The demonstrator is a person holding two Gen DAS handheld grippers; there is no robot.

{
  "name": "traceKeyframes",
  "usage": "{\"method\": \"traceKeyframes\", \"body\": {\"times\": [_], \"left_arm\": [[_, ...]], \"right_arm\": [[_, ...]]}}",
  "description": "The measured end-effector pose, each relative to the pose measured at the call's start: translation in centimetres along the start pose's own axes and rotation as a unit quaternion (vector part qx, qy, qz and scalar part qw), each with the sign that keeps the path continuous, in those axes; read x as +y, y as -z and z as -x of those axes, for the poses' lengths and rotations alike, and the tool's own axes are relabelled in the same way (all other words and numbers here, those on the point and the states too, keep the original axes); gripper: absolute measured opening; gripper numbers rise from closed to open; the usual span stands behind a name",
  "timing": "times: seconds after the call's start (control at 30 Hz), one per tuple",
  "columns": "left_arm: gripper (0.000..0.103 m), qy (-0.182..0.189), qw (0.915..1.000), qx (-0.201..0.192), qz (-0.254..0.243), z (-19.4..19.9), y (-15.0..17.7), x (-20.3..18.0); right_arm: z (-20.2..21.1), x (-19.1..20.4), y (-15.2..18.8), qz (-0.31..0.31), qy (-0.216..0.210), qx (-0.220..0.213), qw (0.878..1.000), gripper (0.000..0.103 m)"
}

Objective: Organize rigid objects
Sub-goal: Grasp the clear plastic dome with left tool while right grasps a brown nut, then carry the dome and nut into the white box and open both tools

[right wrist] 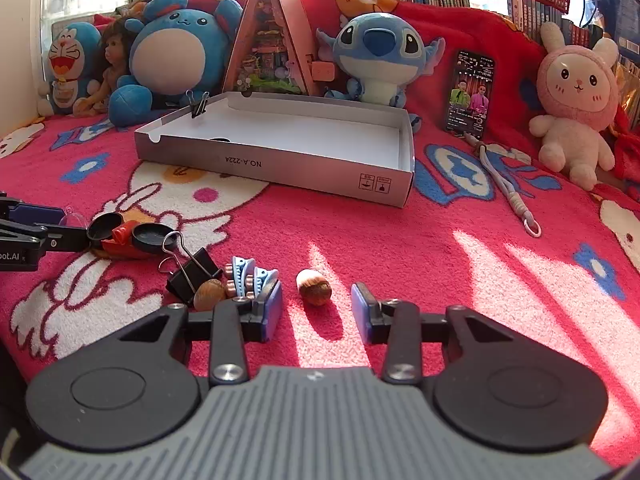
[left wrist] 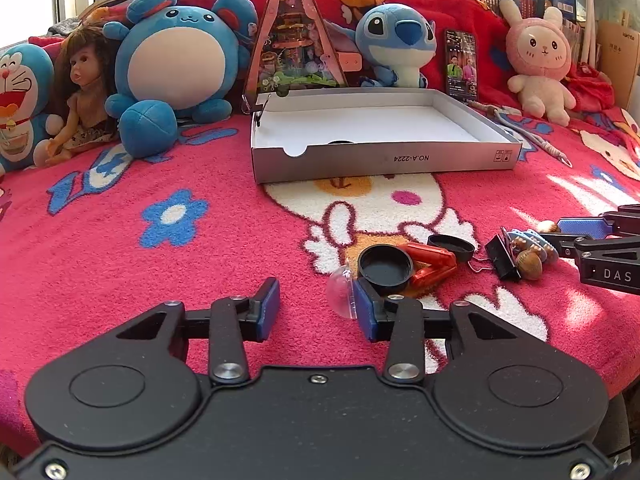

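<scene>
Surface: a bed covered by a red cartoon-print blanket [left wrist: 120, 248].

Container: an open white cardboard box lid [left wrist: 384, 156], shallow, printed "NO.A-2224" on its near wall, lying mid-blanket. A small black binder clip [right wrist: 199, 109] is clipped to its far left rim; a dark round item shows just above the near wall inside, too hidden to name.

Loose rigid items, clustered on the blanket in front of the box:
- clear plastic dome [left wrist: 341, 294], touching the inner face of the left gripper's right finger;
- two black round caps, one [left wrist: 385, 267] resting on a red plastic piece [left wrist: 430, 266], the other [left wrist: 451, 245] just behind it;
- large black binder clip [right wrist: 191, 274], wire handles raised;
- blue toothed hair clips [right wrist: 250, 276], two side by side, beside the binder clip;
- one walnut [right wrist: 209, 294] against the binder clip, and a second walnut [right wrist: 314, 287] lying apart in sunlight.

Left gripper [left wrist: 316, 310]: low over the blanket, fingers partly apart, nothing clamped; the dome and near cap sit at its right fingertip.

Right gripper [right wrist: 316, 312]: low over the blanket, fingers partly apart on either side of the second walnut, which lies just ahead of the tips, not pinched.

Background, along the far edge: Doraemon plush [left wrist: 22, 100], doll [left wrist: 82, 92], blue round plush [left wrist: 180, 64], triangular miniature house [left wrist: 294, 40], Stitch plush [left wrist: 396, 40], lit phone [left wrist: 461, 65], pink rabbit plush [left wrist: 540, 60], a grey lanyard [right wrist: 506, 188], bookshelves behind.
</scene>
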State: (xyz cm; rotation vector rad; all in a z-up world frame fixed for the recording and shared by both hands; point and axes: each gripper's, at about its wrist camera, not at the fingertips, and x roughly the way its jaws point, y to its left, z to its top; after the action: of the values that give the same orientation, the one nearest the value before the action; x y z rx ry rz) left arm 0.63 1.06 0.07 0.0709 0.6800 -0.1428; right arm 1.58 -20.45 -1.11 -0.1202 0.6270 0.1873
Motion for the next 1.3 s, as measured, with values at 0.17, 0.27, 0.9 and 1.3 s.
{"method": "traceKeyframes", "body": {"times": [0.17, 0.27, 0.9, 1.3], "left_arm": [[0.017, 0.005, 0.9999, -0.005, 0.009, -0.1, 0.0, -0.1], [0.014, 0.005, 0.9999, -0.007, 0.008, 0.0, -0.1, -0.2], [0.013, 0.035, 0.9986, -0.031, 0.024, -0.5, -5.1, 0.7], [0.013, 0.074, 0.9962, -0.025, 0.039, -5.8, -12.9, 0.0]], "right_arm": [[0.0, 0.1, 0.0, -0.006, -0.002, -0.003, 1.0, 0.038], [0.1, 0.0, 0.0, -0.011, -0.001, -0.006, 1.0, 0.03], [0.0, -0.4, -2.8, -0.026, 0.005, -0.032, 0.999, 0.023], [-4.0, -2.7, -9.4, -0.069, -0.006, -0.036, 0.997, 0.023]]}}
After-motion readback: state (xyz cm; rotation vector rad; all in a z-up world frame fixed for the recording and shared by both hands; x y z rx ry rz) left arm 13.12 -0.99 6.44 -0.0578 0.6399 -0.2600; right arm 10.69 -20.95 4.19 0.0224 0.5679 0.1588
